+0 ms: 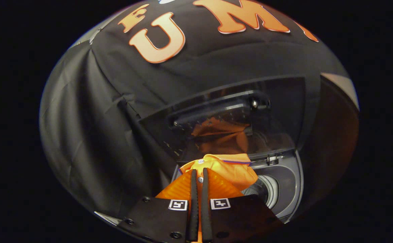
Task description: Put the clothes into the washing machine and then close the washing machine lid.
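Observation:
My gripper (199, 172) is shut on an orange garment (232, 170), with both fingers pinching the cloth near its collar and buttons. The garment hangs from the fingers above the open top of the grey washing machine (289, 192). The pale drum opening (267, 190) lies just right of and below the cloth. The dark glass lid (284, 101) stands raised beyond the fingers, and the orange cloth is mirrored in it.
Black cloth walls hang behind and to the left of the machine. The lid's handle bar (216, 109) crosses the raised glass. A pale surface (343, 86) edges the area to the far right.

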`<state>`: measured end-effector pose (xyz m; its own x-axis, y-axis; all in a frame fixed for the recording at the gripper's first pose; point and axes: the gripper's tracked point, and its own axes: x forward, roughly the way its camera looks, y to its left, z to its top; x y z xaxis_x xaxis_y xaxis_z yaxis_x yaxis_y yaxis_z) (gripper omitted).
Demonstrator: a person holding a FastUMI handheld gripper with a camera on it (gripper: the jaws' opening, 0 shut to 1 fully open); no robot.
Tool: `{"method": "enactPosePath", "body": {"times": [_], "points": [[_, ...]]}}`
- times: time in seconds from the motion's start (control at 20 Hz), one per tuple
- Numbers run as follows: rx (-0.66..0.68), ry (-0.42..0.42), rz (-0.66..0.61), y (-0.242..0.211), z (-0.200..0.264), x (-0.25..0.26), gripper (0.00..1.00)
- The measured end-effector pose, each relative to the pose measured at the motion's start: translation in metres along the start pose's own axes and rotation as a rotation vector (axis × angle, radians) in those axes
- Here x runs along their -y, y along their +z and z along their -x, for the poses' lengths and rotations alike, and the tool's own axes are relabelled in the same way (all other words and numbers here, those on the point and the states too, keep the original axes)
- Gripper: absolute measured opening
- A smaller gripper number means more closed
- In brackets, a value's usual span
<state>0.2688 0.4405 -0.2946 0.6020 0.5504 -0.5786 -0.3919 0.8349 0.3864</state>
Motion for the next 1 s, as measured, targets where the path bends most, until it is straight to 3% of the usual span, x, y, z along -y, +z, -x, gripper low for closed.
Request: {"method": "enactPosePath", "body": {"times": [0.5,1.0], "points": [[-0.138,-0.118,-0.080,-0.086,-0.063,0.071,0.12],[-0.224,-0.203,-0.035,-0.117,-0.095,0.096,0.12]]}}
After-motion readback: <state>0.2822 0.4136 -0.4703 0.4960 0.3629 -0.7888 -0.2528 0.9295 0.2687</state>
